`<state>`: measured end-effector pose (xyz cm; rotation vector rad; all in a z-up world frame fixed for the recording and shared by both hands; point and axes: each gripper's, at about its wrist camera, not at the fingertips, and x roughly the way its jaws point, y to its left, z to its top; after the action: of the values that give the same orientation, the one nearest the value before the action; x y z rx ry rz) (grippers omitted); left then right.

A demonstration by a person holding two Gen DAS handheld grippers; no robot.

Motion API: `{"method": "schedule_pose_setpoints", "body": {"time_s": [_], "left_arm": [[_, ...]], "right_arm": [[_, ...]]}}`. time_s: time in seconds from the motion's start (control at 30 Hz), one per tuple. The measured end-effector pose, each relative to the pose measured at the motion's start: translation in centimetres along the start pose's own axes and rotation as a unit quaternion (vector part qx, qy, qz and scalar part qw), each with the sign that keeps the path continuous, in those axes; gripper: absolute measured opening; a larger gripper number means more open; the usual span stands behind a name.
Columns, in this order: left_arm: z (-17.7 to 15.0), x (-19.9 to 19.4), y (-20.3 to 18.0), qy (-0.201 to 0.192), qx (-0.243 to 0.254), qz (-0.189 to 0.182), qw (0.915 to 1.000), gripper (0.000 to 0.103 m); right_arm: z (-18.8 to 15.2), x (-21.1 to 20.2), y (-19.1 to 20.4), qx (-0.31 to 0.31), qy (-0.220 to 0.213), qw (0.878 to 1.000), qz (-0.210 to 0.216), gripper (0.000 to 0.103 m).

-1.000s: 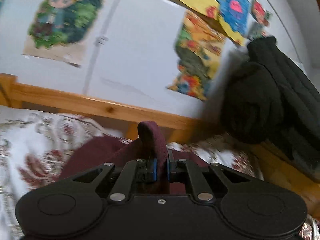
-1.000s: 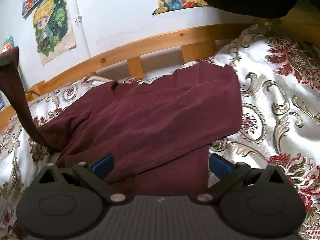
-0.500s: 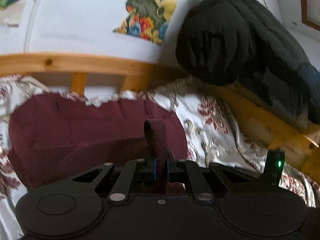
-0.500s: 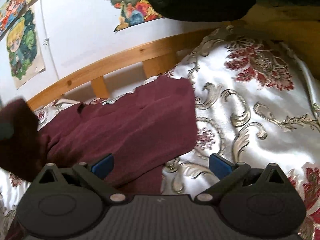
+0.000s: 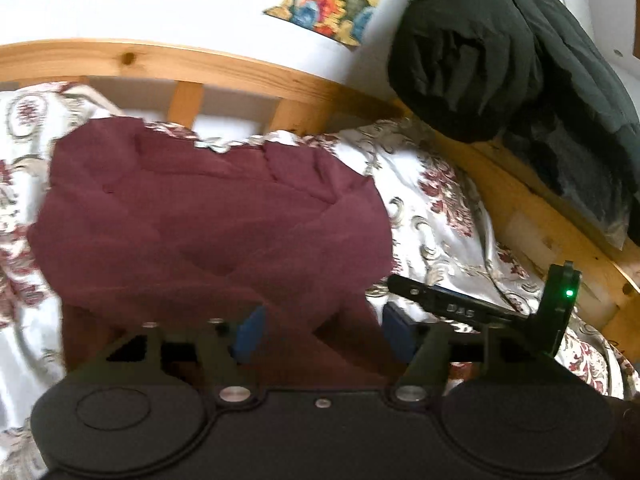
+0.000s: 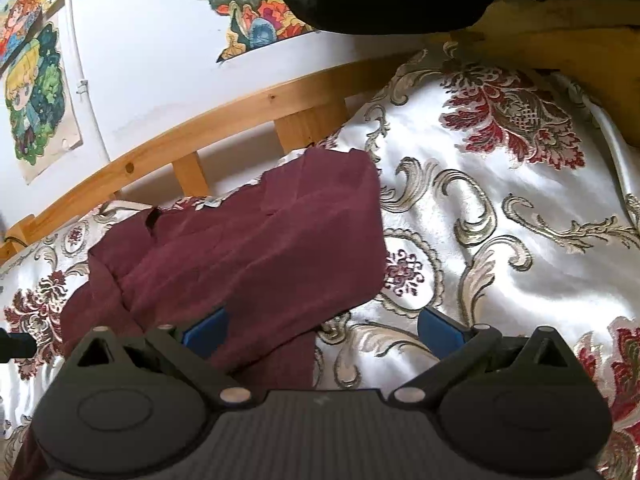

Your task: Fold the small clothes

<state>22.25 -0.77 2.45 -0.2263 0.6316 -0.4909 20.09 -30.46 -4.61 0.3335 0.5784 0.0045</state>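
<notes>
A maroon garment (image 5: 216, 224) lies folded over on the bed's floral bedspread (image 6: 500, 240), toward 10 o'clock of centre in the right wrist view, one sleeve crossing toward 5 o'clock in the left wrist view. The left gripper (image 5: 324, 332) has its jaws spread wide over the sleeve, gripping nothing. The right gripper (image 6: 320, 330) is likewise released, its jaws straddling the garment's edge. A black coat (image 5: 520, 60) hangs at 2 o'clock over the wooden bed rail (image 5: 200, 68)
</notes>
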Motion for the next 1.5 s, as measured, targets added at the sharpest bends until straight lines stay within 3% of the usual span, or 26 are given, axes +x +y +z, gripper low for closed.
{"method": "schedule_pose_setpoints", "body": {"time_s": [0.07, 0.13, 0.23, 0.33, 0.4, 0.57, 0.6, 0.63, 0.7, 0.83, 0.9, 1.0, 1.07, 1.13, 1.2, 1.3, 1.43, 1.5], "left_arm": [[0.0, -0.9, 1.3, -0.004, -0.006, 0.024, 0.9997, 0.073], [0.3, -1.4, 2.9, -0.008, -0.016, 0.075, 0.997, 0.074], [1.3, -1.3, 5.8, -0.014, -0.018, 0.189, 0.9817, 0.073], [2.6, -0.6, 9.1, -0.024, -0.002, 0.267, 0.9633, 0.069], [3.5, 0.3, 11.2, -0.025, -0.001, 0.284, 0.9584, 0.064], [5.0, 3.1, 14.4, -0.012, 0.018, 0.281, 0.9596, 0.056], [5.2, 4.0, 14.9, -0.002, 0.023, 0.282, 0.9592, 0.046], [5.2, 4.7, 15.3, 0.009, 0.019, 0.283, 0.959, 0.029], [5.1, 5.6, 16.2, 0.022, 0.002, 0.278, 0.9605, 0.012], [4.4, 4.8, 15.0, -0.029, 0.022, 0.317, 0.9478, 0.007], [4.1, 3.6, 15.0, -0.06, -0.006, 0.326, 0.9435, 0.007], [3.7, 3.2, 16.7, -0.043, -0.05, 0.33, 0.9416, 0.008], [3.5, 3.2, 17.1, -0.04, -0.05, 0.323, 0.9441, 0.011], [3.7, 3.1, 17.0, -0.045, -0.047, 0.328, 0.9423, 0.029], [3.9, 3.0, 16.4, -0.047, -0.037, 0.336, 0.9398, 0.038], [4.4, 3.0, 15.1, -0.07, -0.001, 0.325, 0.9432, 0.069], [6.2, 5.6, 13.8, -0.061, 0.069, 0.313, 0.9453, 0.072], [7.3, 7.8, 13.5, -0.043, 0.104, 0.323, 0.9398, 0.071]], "right_arm": [[-0.1, -0.1, 0.2, 0.002, -0.002, 1.0, 0.018, 0.103], [-0.2, -0.2, 0.7, -0.001, 0.0, 0.999, 0.04, 0.103], [-0.6, -0.2, 2.0, -0.024, 0.01, 0.997, 0.076, 0.103], [-1.2, -0.1, 3.4, -0.055, 0.022, 0.993, 0.1, 0.103], [-1.5, -0.2, 3.9, -0.067, 0.027, 0.992, 0.106, 0.103], [-1.7, 0.5, 3.7, -0.06, 0.043, 0.992, 0.105, 0.103], [-1.7, 0.7, 3.5, -0.054, 0.048, 0.992, 0.103, 0.103], [-1.8, 0.9, 3.1, -0.045, 0.055, 0.992, 0.101, 0.103], [-1.8, 1.3, 2.6, -0.03, 0.064, 0.993, 0.098, 0.103], [-1.9, 1.6, 1.7, -0.018, 0.071, 0.993, 0.094, 0.103], [-1.9, 1.7, 1.6, -0.019, 0.072, 0.993, 0.093, 0.103], [-1.9, 1.9, 1.7, -0.024, 0.078, 0.992, 0.095, 0.103], [-1.9, 1.9, 1.7, -0.026, 0.082, 0.992, 0.097, 0.103], [-2.0, 2.0, 1.8, -0.03, 0.087, 0.991, 0.099, 0.103], [-2.0, 2.0, 1.9, -0.034, 0.09, 0.99, 0.1, 0.103], [-2.1, 2.0, 2.1, -0.043, 0.092, 0.989, 0.104, 0.103], [-2.2, 1.9, 2.5, -0.053, 0.095, 0.988, 0.107, 0.103], [-2.2, 1.9, 2.5, -0.055, 0.098, 0.988, 0.109, 0.103]]}}
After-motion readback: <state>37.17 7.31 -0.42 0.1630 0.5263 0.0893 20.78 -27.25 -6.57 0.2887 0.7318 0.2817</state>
